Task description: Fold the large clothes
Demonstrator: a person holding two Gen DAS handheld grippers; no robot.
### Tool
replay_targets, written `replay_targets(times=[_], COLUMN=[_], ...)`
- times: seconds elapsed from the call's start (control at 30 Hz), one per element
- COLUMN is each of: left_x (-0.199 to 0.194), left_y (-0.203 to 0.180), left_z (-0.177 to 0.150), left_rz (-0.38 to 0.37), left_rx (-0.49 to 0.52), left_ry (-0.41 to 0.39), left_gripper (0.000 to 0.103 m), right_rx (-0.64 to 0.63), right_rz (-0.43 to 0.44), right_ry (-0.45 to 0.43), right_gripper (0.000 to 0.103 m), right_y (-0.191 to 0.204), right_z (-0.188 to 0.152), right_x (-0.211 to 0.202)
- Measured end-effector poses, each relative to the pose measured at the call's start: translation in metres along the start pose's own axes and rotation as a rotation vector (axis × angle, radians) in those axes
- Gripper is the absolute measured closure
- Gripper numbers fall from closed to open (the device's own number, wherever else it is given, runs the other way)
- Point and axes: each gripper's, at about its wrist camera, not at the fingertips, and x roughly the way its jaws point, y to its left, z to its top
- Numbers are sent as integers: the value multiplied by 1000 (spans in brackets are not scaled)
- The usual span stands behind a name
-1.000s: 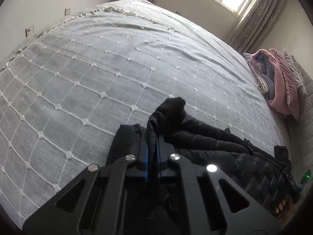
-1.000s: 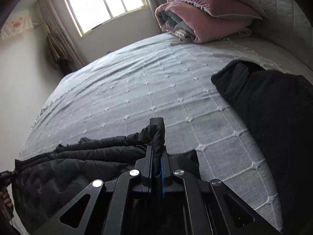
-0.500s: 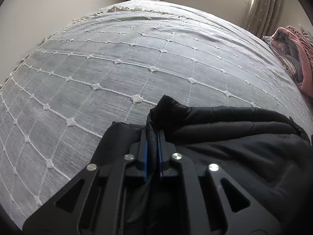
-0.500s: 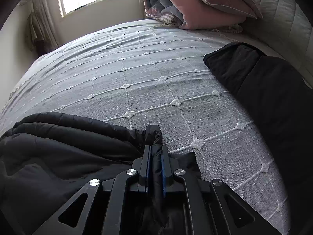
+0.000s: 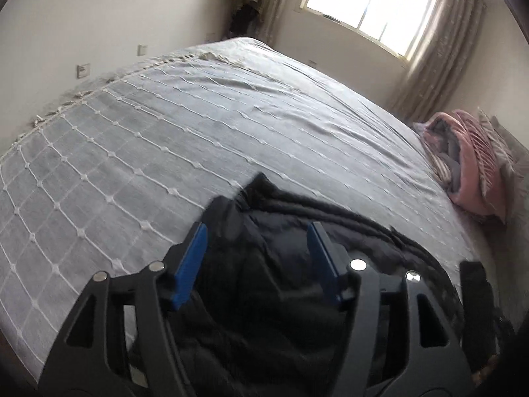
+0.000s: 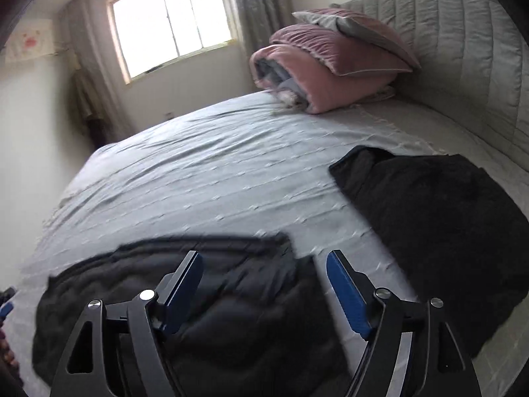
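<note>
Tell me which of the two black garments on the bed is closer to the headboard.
The black garment on the right lies nearer the headboard. The quilted black jacket lies directly under the open right gripper, nearer the camera.

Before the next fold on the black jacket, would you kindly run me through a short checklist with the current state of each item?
1. Left gripper released: ok, jaws wide apart, nothing between them.
2. Right gripper released: ok, jaws wide apart, nothing between them.
3. Black quilted jacket resting on the bedspread: ok, it lies below both grippers.
4. Folded edge lying straight: cannot tell, the pictures are motion-blurred.
5. Second dark garment apart from the jacket: ok, a strip of bedspread shows between them.
6. Pink bedding out of the way: ok, it sits at the headboard end.
</note>
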Motion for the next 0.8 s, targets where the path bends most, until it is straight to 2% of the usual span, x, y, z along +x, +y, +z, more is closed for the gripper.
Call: replay_targets(times=[0.1, 0.17, 0.23, 0.3, 0.33, 0.37, 0.6, 0.7, 0.8], left_x=[-5, 5, 27, 51, 65, 70, 80, 71, 46], left_y=[-48, -77, -99, -102, -99, -95, -94, -95, -110], left_z=[-44, -69, -95, -111, -117, -118, -121, -118, -113], left_rz=[-69, -73, -49, 33, 61, 62, 93, 97, 35], left_rx=[119, 198, 302, 341, 339, 330, 341, 332, 350], left_ry=[62, 92, 125, 160, 183, 187, 186, 181, 136], left_gripper=[39, 39, 38, 38, 38, 38, 37, 37, 37], right_rx=[-95, -172, -216, -235, -245, -251, -235, -242, -197], right_rz=[93, 76, 82, 59, 14, -10, -14, -26, 16], right_ry=[76, 110, 116, 139, 165, 186, 299, 308, 276], right_gripper=[25, 25, 25, 25, 25, 25, 16, 15, 16], right_y=[31, 53, 62, 63, 61, 58, 48, 50, 44], right_z=[-31, -47, -56, -63, -67, -71, -76, -74, -61], right_x=[9, 22, 32, 46, 59, 69, 101, 97, 79])
